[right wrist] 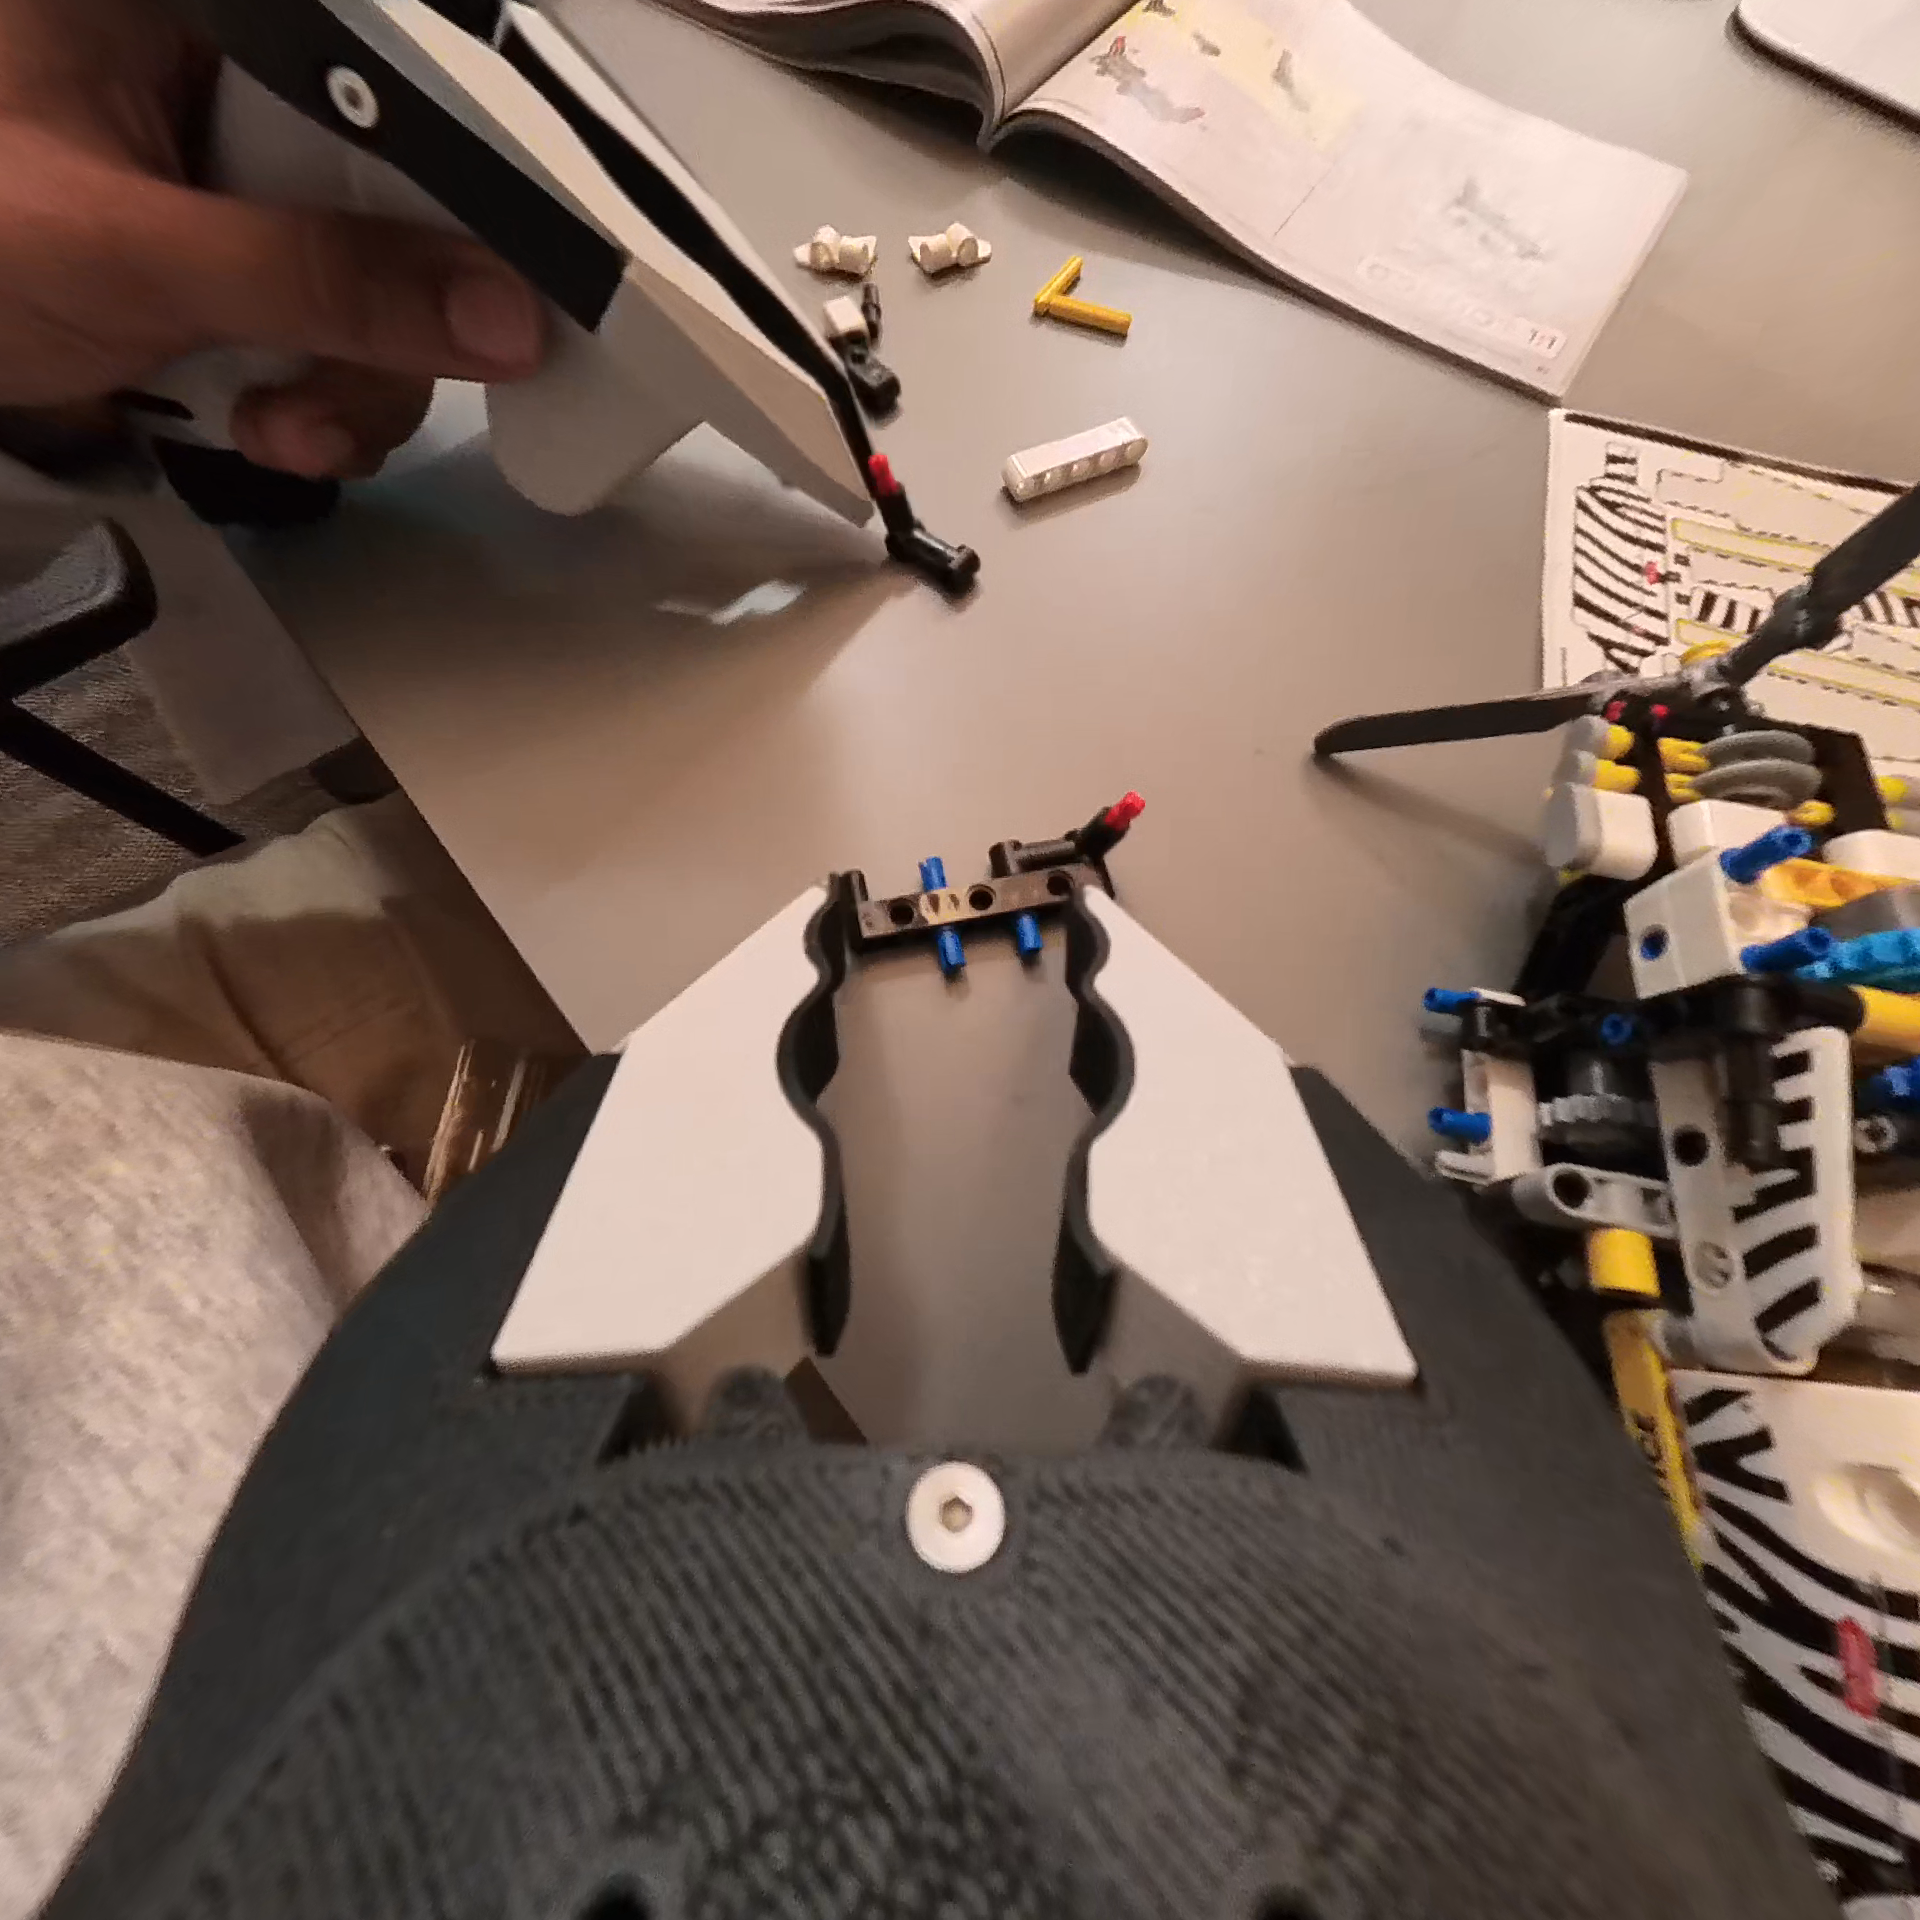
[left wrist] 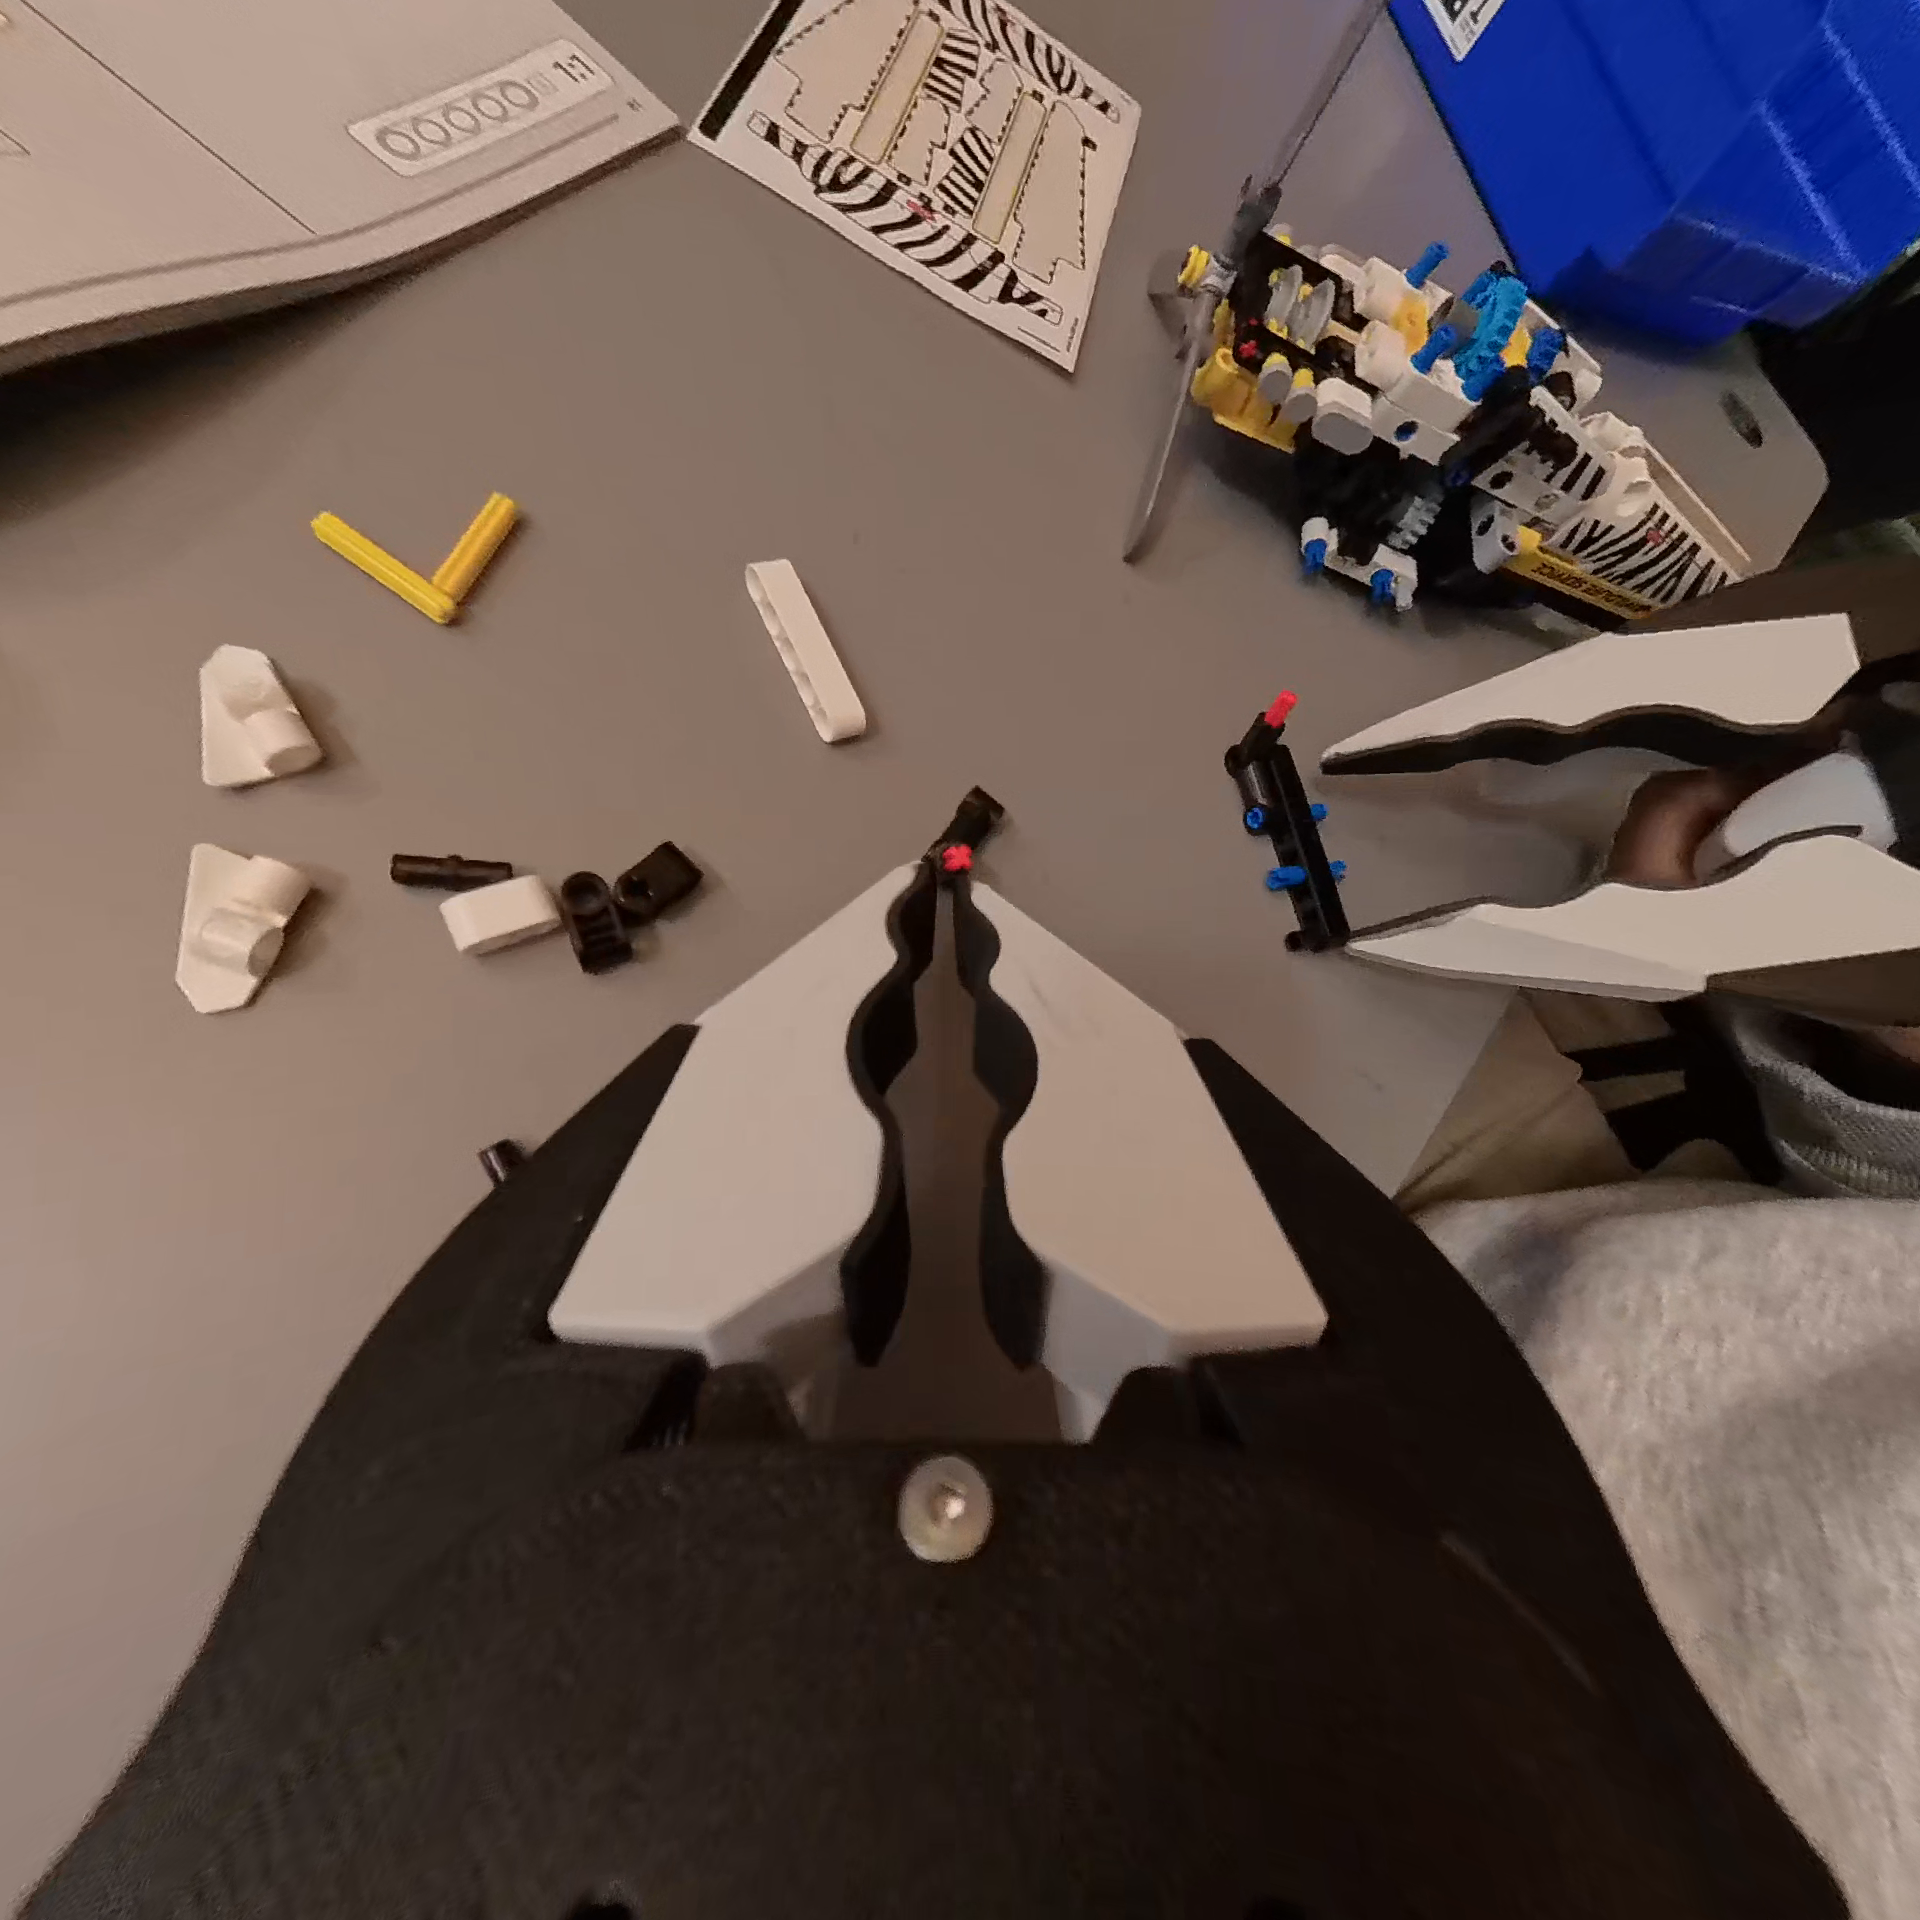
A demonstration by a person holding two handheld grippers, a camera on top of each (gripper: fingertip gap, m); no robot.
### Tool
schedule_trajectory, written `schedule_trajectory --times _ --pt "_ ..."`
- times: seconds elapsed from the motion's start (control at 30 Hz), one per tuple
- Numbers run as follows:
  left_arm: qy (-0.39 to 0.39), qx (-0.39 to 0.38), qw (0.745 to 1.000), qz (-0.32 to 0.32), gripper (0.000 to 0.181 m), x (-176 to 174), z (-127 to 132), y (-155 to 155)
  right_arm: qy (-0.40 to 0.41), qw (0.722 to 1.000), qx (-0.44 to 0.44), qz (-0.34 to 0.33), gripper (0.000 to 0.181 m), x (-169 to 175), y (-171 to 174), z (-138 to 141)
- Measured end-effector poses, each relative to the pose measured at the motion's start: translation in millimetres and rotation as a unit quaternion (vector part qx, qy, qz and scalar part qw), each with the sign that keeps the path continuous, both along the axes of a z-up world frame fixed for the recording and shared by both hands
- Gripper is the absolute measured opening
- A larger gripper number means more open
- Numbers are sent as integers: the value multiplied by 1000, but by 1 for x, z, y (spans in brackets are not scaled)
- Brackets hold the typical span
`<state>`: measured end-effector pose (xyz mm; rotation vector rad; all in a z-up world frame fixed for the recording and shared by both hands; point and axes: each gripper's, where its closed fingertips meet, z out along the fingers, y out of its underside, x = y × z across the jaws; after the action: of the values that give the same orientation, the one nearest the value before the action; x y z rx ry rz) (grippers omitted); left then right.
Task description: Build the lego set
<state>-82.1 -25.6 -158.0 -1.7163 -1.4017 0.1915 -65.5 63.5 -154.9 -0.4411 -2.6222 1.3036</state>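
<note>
Claws first: we pinch a small black connector with a red pin (left wrist: 961,831) in the left claw (left wrist: 948,868), its tip on the grey worktop (left wrist: 644,436). Our right claw (right wrist: 961,909) clamps a black beam with blue pins (right wrist: 966,904) endwise. Beyond it to the right sits the zebra-striped model (right wrist: 1704,1039); loose white beam (left wrist: 805,649) lies ahead of the left claw.

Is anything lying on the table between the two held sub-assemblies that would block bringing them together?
Nothing visible: bare table lies between the left gripper's black connector and the right gripper's black beam.
</note>
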Motion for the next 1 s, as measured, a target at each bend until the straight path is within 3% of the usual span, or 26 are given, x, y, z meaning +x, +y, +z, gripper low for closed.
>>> schedule_trajectory --times 0.13,0.3,0.47,0.7,0.8,1.0 --pt "0 -11 1000 -2 6 3 -1 1 -3 1000 -2 -1 43 0 3 -2" --pt "25 -8 1000 16 34 -9 6 -4 -10 1000 -6 0 50 -1 4 -4" --pt "-1 -50 999 -2 31 -12 -6 -2 -3 1000 1 4 59 -3 3 -5" --pt "-10 -55 998 -20 7 -2 -9 7 -21 999 14 22 72 -3 0 -11" --pt "-12 -57 998 -26 6 5 -8 12 -31 999 14 28 76 -1 -1 -11" --pt "-41 24 998 -47 6 29 -1 42 -27 999 18 37 75 2 -1 -12"
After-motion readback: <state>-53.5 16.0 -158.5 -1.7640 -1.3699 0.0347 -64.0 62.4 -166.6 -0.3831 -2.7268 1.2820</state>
